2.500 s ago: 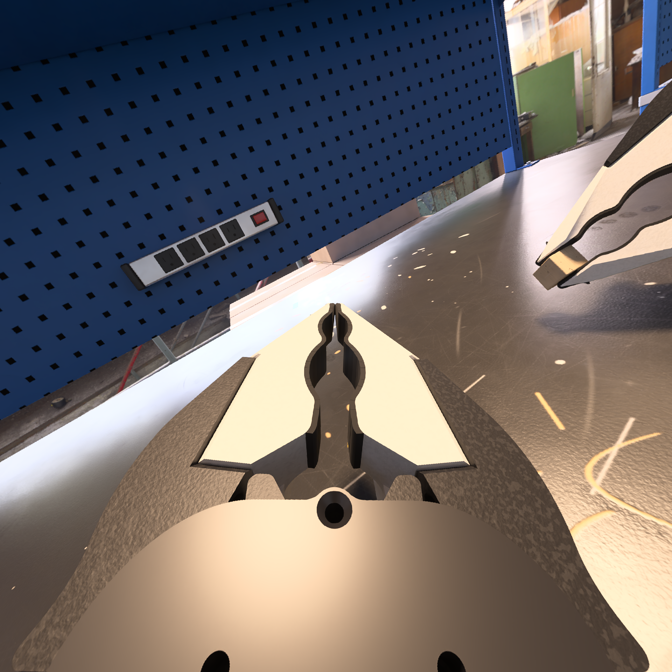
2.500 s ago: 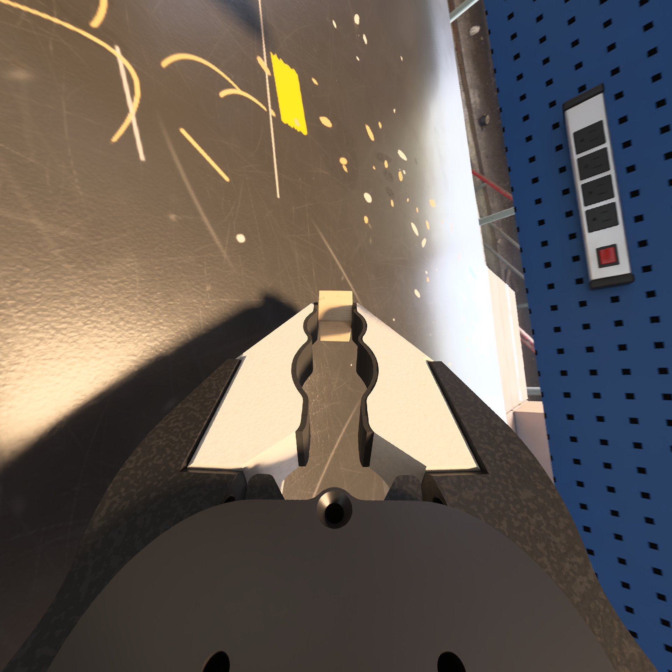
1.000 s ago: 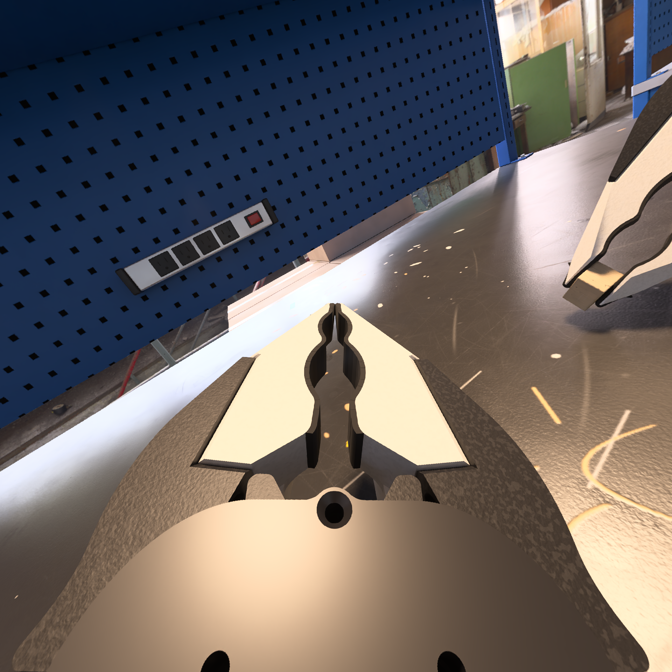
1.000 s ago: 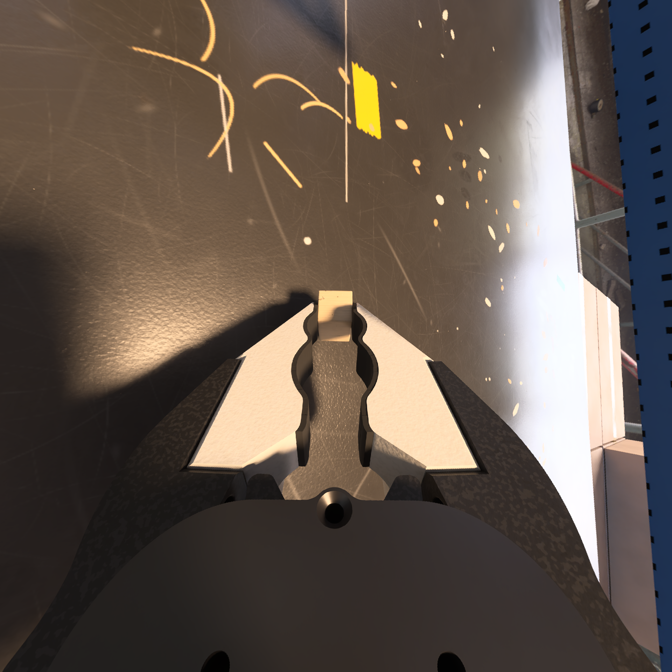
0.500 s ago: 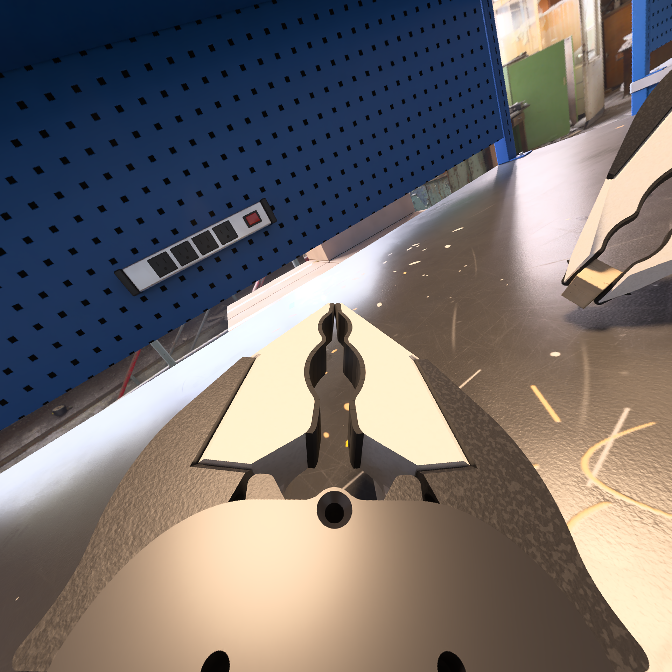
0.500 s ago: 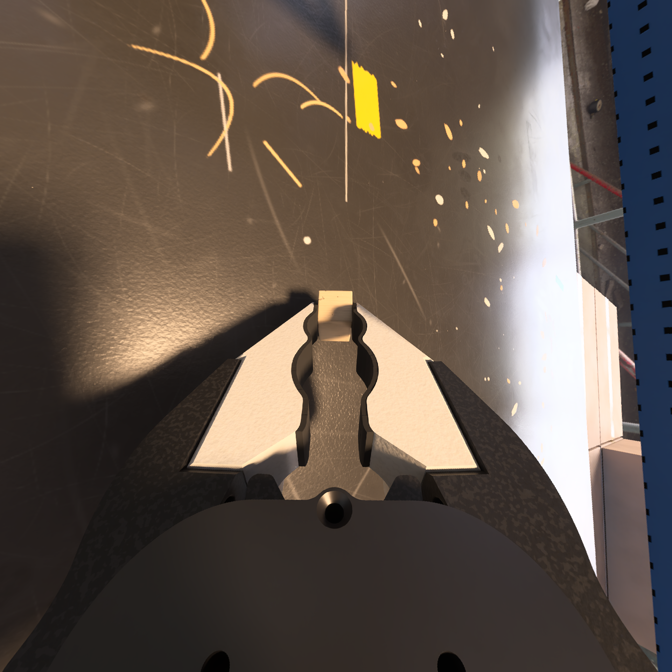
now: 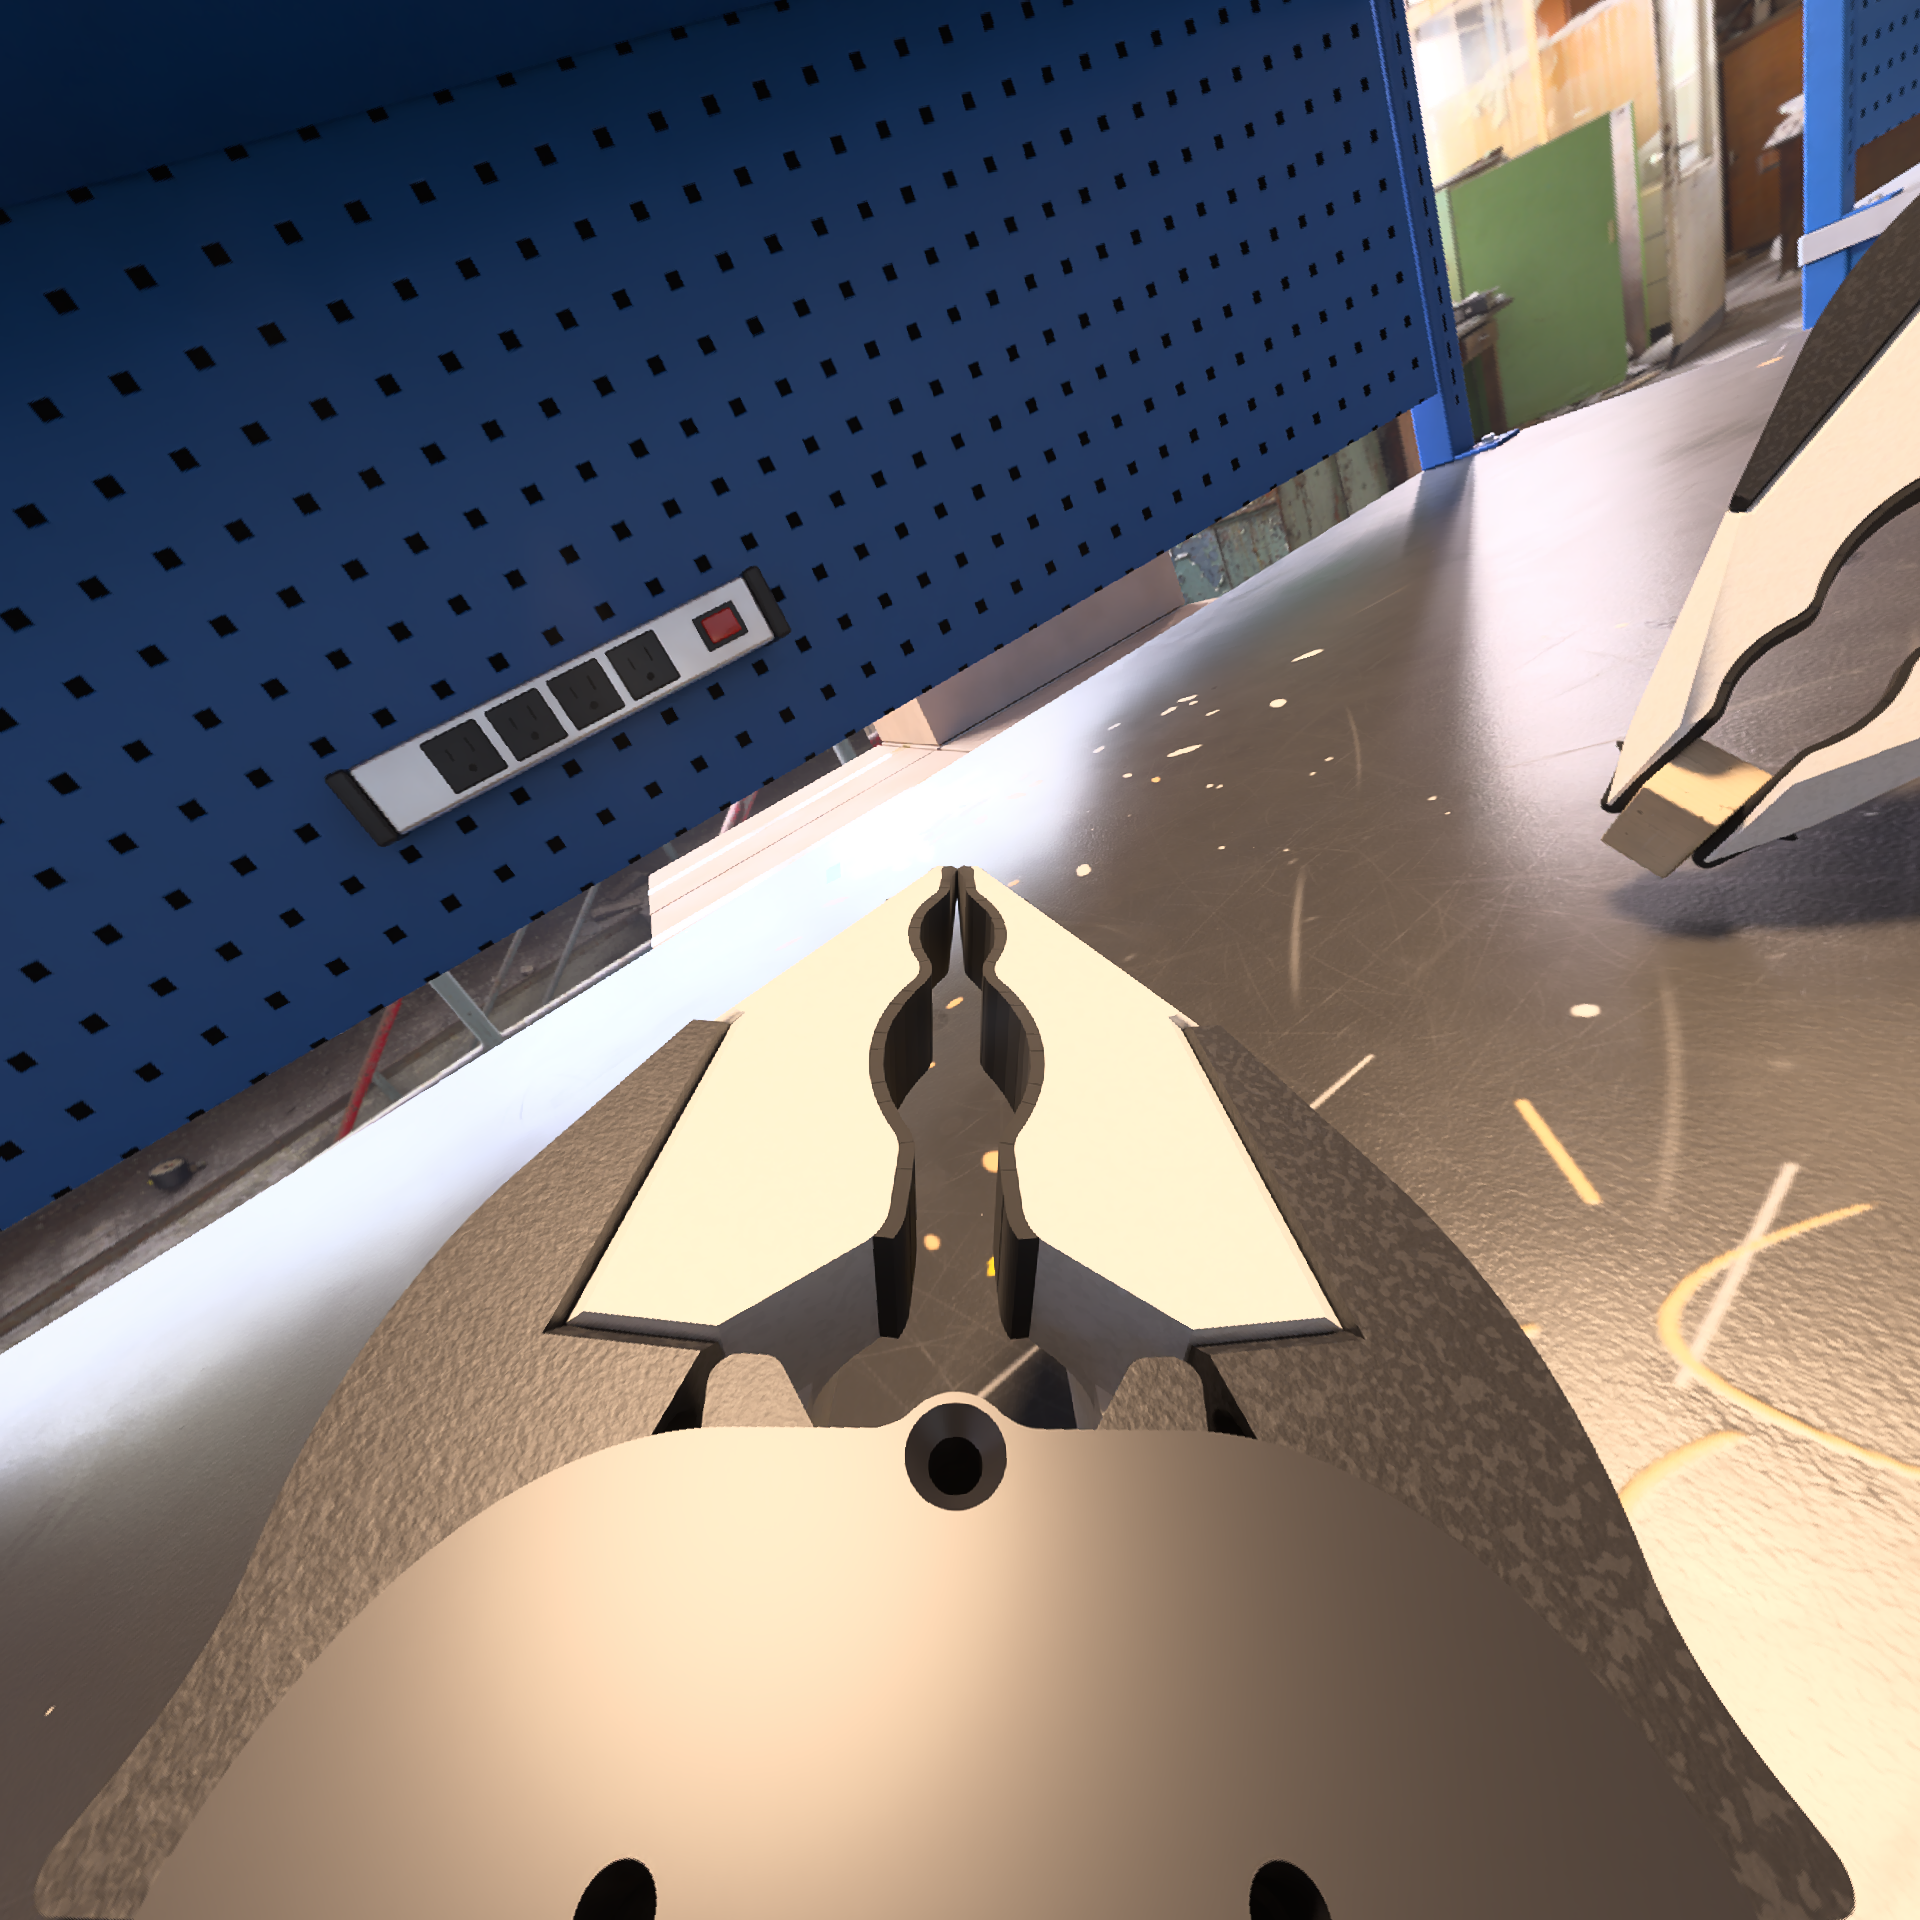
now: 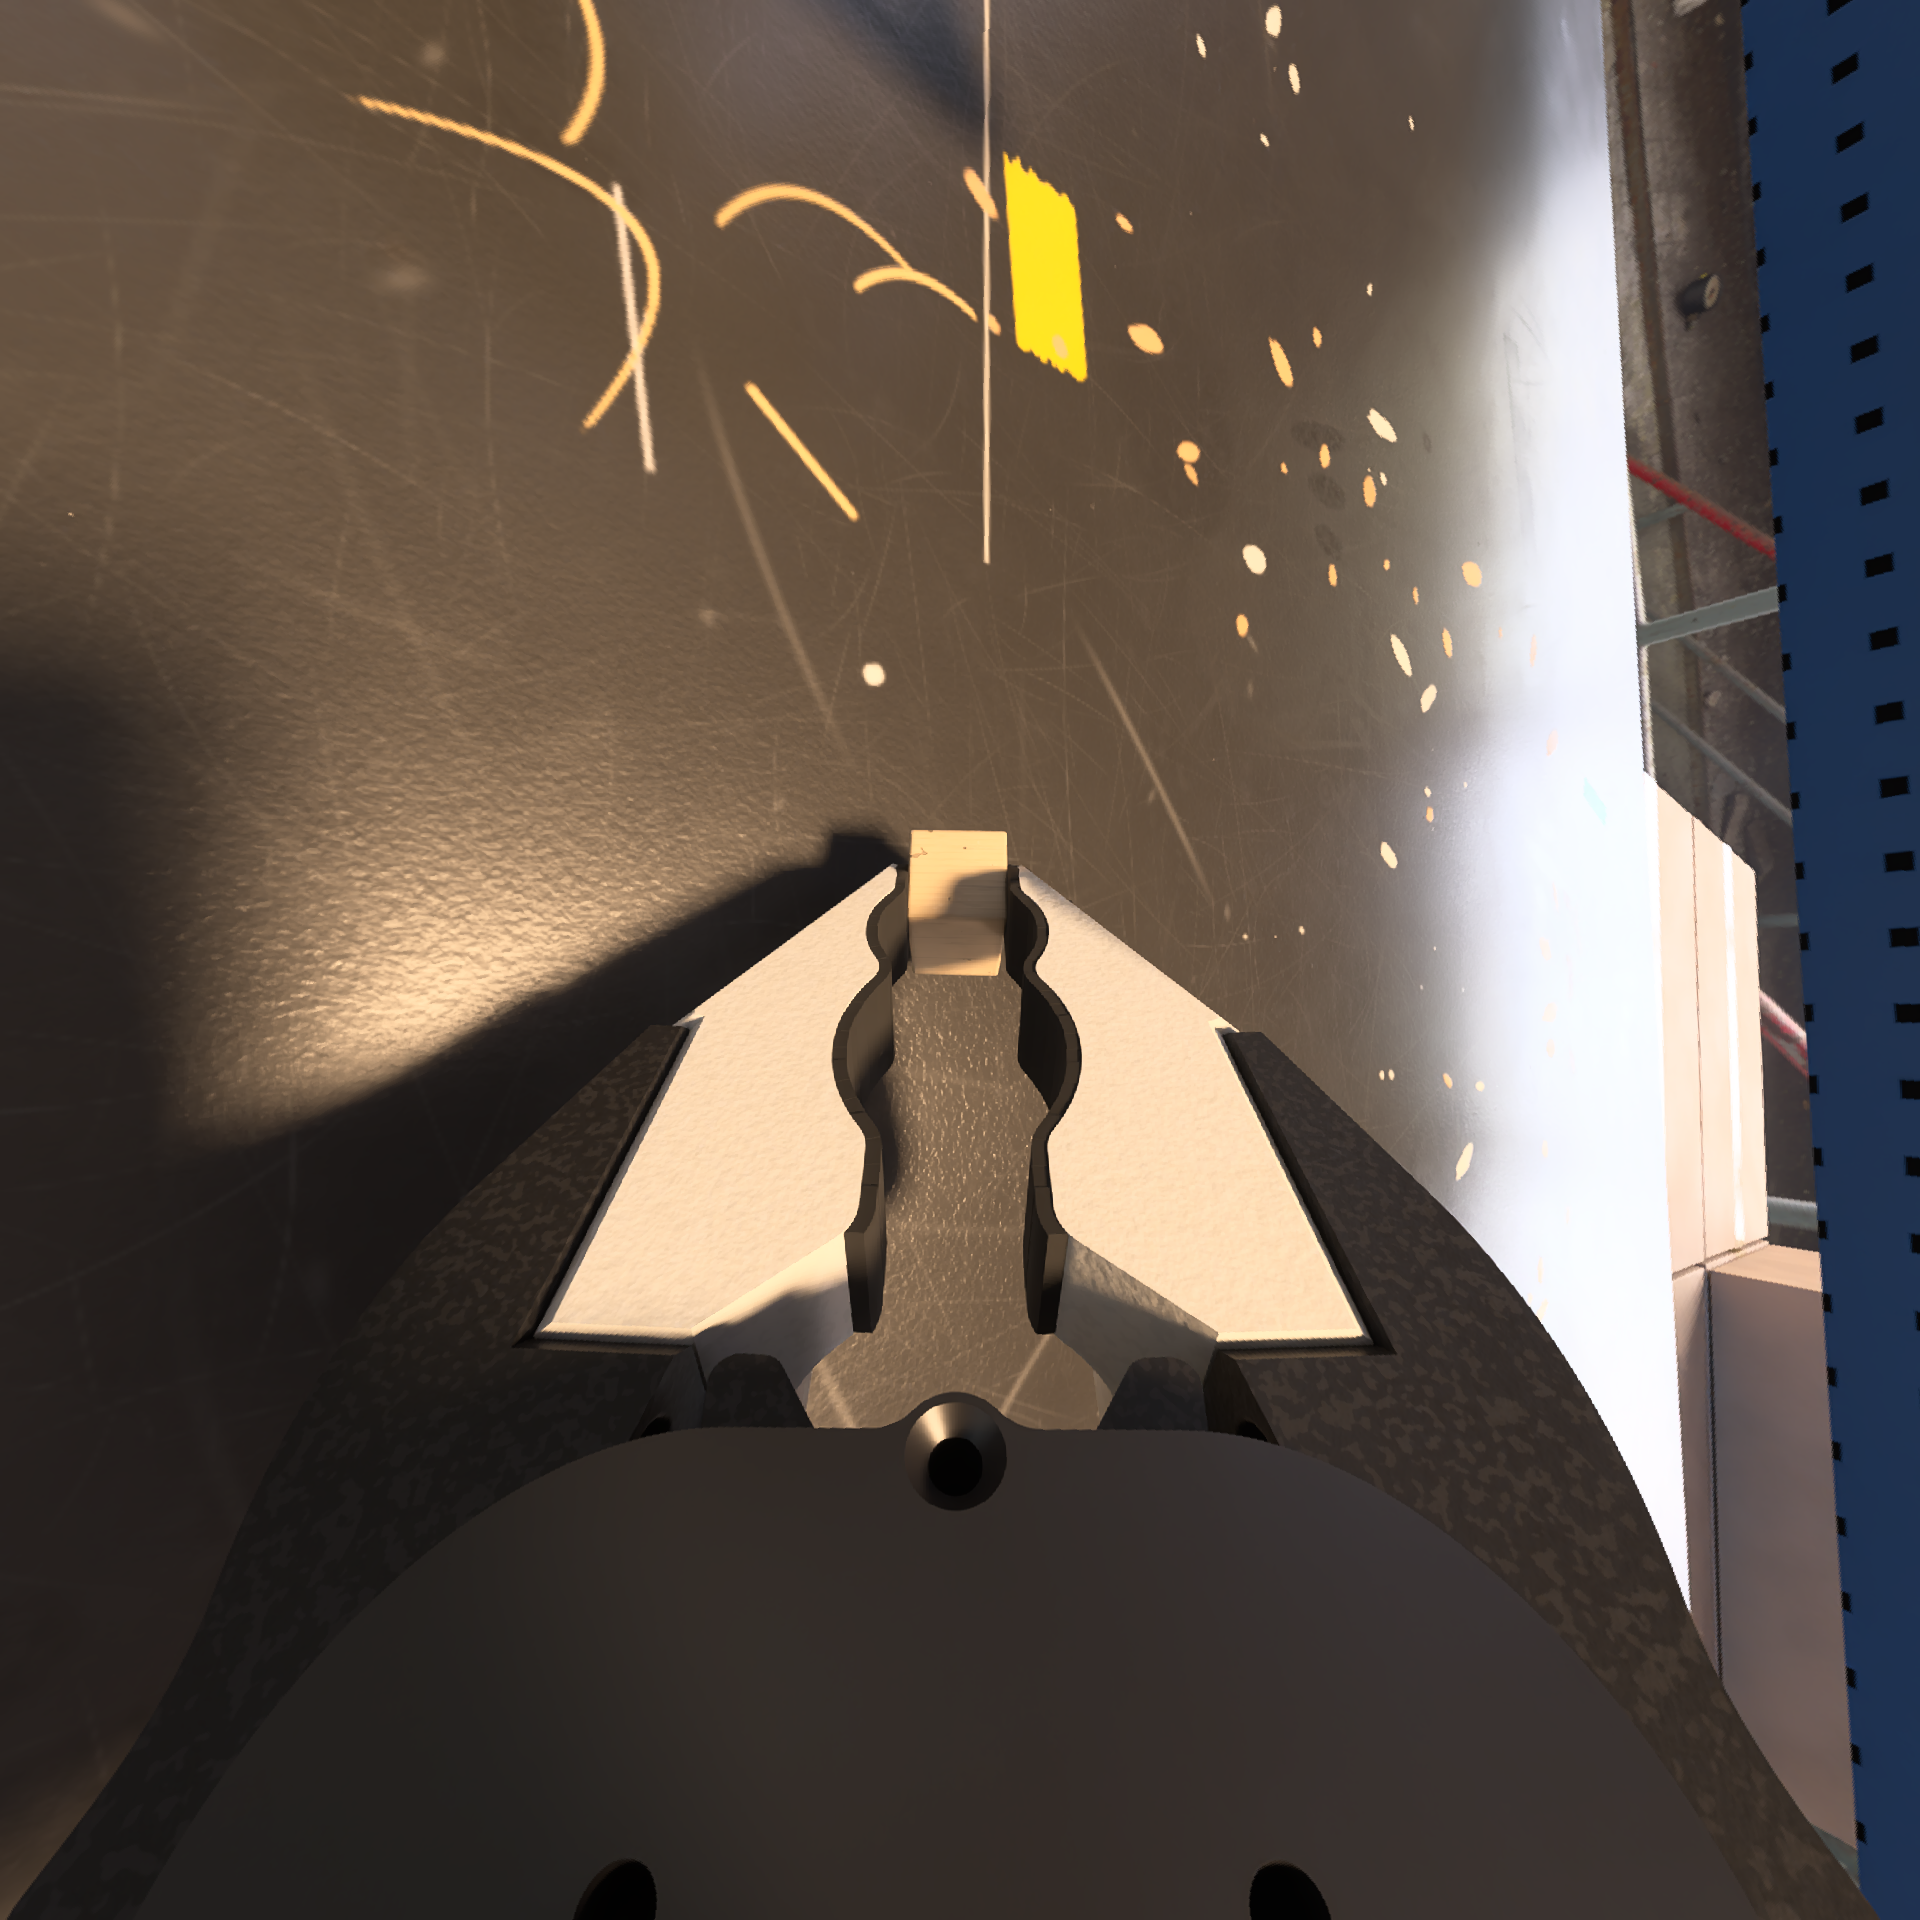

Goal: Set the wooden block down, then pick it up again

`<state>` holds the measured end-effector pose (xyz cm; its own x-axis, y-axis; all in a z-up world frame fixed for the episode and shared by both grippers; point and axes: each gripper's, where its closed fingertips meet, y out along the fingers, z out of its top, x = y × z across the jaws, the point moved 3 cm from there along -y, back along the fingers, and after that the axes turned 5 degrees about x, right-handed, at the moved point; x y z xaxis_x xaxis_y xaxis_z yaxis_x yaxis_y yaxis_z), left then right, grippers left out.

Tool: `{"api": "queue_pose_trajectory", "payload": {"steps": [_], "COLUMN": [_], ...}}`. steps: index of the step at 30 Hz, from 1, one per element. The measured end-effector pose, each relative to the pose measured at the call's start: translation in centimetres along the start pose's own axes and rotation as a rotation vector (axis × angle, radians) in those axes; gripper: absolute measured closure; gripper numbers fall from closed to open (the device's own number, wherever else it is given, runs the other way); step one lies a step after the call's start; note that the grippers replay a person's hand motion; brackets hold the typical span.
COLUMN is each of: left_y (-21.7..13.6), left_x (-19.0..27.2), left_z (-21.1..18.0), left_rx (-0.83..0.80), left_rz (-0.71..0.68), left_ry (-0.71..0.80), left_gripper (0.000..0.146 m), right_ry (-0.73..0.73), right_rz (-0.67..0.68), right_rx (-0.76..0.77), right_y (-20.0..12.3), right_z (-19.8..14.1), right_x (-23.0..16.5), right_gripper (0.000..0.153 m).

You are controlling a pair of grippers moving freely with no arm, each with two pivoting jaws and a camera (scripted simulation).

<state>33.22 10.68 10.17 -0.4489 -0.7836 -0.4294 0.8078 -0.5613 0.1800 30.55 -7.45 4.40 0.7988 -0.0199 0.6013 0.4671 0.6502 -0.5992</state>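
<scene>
A small pale wooden block point(image 8: 956, 902) sits clamped between the tips of my right gripper point(image 8: 956, 883), which is shut on it and tilted down over the dark scratched table point(image 8: 416, 623). In the left wrist view the same block point(image 7: 1683, 810) shows at the right, in the tips of the right gripper point(image 7: 1704, 821), just above the table with its shadow close under it. My left gripper point(image 7: 956, 883) is shut and empty, low over the table point(image 7: 1351, 935) to the left of the block.
A blue pegboard wall point(image 7: 623, 364) with a silver power strip point(image 7: 561, 707) stands behind the table's far edge; it also shows in the right wrist view point(image 8: 1849, 935). A yellow tape patch point(image 8: 1044, 275) and paint marks lie on the table. Pale boxes point(image 8: 1756, 1455) sit beyond the edge.
Between 2.5 s and 1 s ago my right gripper moved with the block, away from the pegboard. Since then almost nothing moves. The left gripper has barely moved.
</scene>
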Motion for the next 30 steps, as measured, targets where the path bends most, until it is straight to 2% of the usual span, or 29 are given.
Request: {"api": "queue_pose_trajectory", "payload": {"steps": [30], "left_y": [0.04], "left_x": [0.12], "left_z": [-0.03], "left_rx": [-0.004], "left_rz": [-0.006], "left_ry": [0.008], "left_gripper": [0.146], "right_ry": [-0.004], "right_rz": [0.006], "right_rx": [-0.005], "right_y": [0.07], "right_z": [0.03], "right_x": [-0.10], "right_gripper": [0.135]}}
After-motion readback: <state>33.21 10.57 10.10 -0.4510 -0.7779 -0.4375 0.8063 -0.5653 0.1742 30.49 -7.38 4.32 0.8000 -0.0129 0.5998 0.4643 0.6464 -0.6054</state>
